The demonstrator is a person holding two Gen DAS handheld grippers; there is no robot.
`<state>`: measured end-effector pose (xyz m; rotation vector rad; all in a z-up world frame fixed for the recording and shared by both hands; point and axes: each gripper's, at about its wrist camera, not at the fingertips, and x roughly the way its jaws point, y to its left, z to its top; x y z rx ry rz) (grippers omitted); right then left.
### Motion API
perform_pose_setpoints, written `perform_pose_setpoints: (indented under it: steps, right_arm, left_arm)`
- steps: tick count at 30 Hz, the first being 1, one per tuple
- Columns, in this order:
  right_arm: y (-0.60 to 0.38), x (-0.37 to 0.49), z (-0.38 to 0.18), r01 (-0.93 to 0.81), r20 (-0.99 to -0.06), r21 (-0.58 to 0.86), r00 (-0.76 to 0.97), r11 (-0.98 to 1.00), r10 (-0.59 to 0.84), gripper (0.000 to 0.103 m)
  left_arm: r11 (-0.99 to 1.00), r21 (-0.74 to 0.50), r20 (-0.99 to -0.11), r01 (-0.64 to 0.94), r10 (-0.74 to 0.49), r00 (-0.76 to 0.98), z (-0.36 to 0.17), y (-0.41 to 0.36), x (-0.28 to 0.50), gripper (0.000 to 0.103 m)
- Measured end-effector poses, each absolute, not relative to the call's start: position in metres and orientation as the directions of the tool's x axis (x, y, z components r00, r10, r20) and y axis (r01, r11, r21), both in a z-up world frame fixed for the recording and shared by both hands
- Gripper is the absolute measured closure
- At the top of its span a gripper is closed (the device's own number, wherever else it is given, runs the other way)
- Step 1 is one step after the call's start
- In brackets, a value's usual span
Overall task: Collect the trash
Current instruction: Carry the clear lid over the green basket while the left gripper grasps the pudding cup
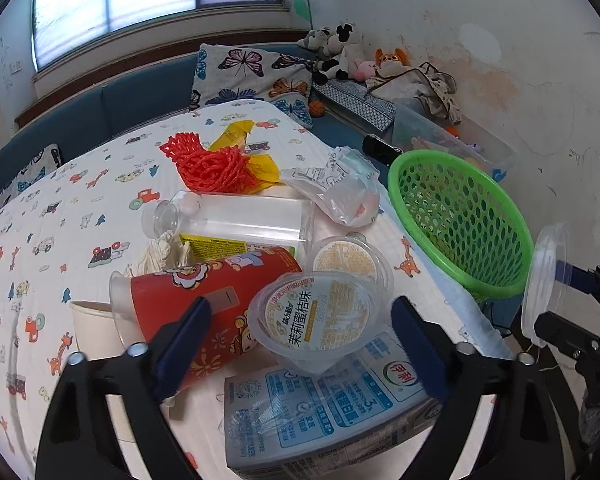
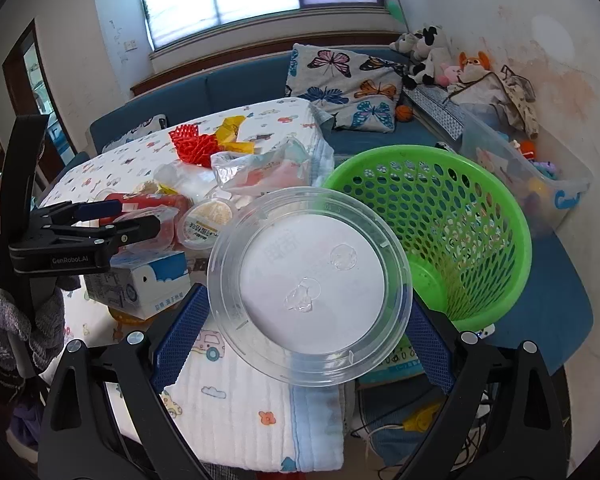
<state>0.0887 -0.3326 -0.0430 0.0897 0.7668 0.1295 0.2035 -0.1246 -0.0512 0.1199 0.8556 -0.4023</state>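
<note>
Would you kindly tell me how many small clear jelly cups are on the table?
2. One jelly cup lies between the left hand-held gripper's open fingers, atop the milk carton; the other sits just behind it. More may be hidden under the pile.

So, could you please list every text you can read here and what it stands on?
"GenRobot.AI": left gripper body.
"茉莉蜜桔味": jelly cup lid.
"伊利": milk carton.
Fine print on the carton, yellow label and clear lid: too small.
</note>
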Motion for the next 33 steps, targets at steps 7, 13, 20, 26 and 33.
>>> perform_pose_setpoints:
  steps: [7, 13, 20, 26, 33]
  right_arm:
    - [-0.336, 0.091, -0.045, -0.081, -0.689, 0.132, 0.709, 0.988, 0.151, 0.011]
    - [-0.338, 0.091, -0.045, -0.075, -0.688, 0.132, 0.71, 0.988, 0.146, 0.011]
    - [-0.354, 0.097, -0.044, -0.049, -0.692, 0.149, 0.708, 0.988, 0.14, 0.011]
    - [-0.378, 0.113, -0.046, 0.002, -0.708, 0.142, 0.699, 0.99, 0.1, 0.011]
    - [-0.406, 0.14, -0.066, 0.05, -0.756, 0.139, 0.65, 0.989, 0.073, 0.01]
  left_arm:
    - [0.917, -0.058, -0.759, 0.395, -0.298, 0.579, -0.055, -0.128, 0.202, 0.034]
    - [0.917, -0.066, -0.75, 0.392, -0.305, 0.587, -0.054, -0.126, 0.199, 0.036]
    - [0.911, -0.088, -0.709, 0.402, -0.341, 0.617, -0.031, -0.121, 0.189, 0.036]
    - [0.894, -0.093, -0.671, 0.439, -0.382, 0.635, -0.007, -0.127, 0.185, 0.036]
    - [0.875, -0.086, -0.653, 0.477, -0.411, 0.636, 0.01, -0.147, 0.192, 0.036]
